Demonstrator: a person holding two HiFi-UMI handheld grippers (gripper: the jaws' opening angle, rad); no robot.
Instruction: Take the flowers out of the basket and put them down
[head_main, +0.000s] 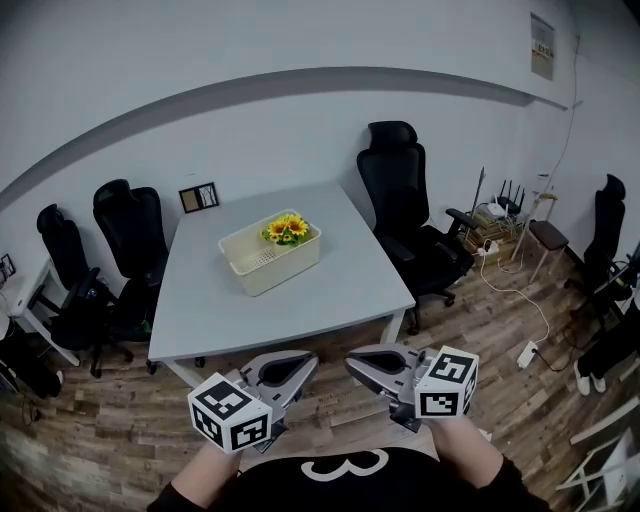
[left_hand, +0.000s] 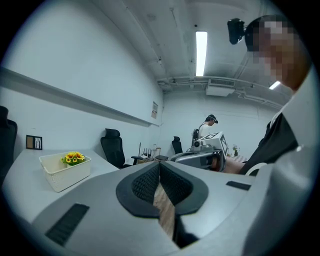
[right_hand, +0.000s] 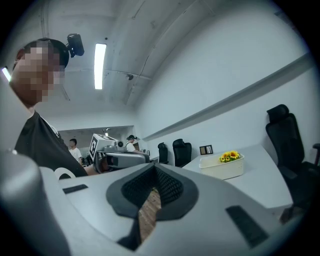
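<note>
A cream plastic basket (head_main: 270, 262) stands on the grey table (head_main: 330, 290), toward its far side, with a bunch of yellow flowers (head_main: 286, 230) inside at its right end. Both grippers are held low in front of the person, well short of the table's near edge. My left gripper (head_main: 306, 364) and right gripper (head_main: 356, 364) point inward at each other, each shut with nothing between its jaws. The left gripper view has the basket (left_hand: 65, 173) and flowers (left_hand: 74, 158) far off at the left; the right gripper view has the basket (right_hand: 222, 168) and flowers (right_hand: 229, 156) at the right.
Black office chairs (head_main: 405, 205) stand around the table, with two more (head_main: 125, 235) at the left. A small picture frame (head_main: 198, 196) sits at the table's far left corner. Cables and a power strip (head_main: 527, 353) lie on the wooden floor at the right. People stand far back in the room (left_hand: 206, 131).
</note>
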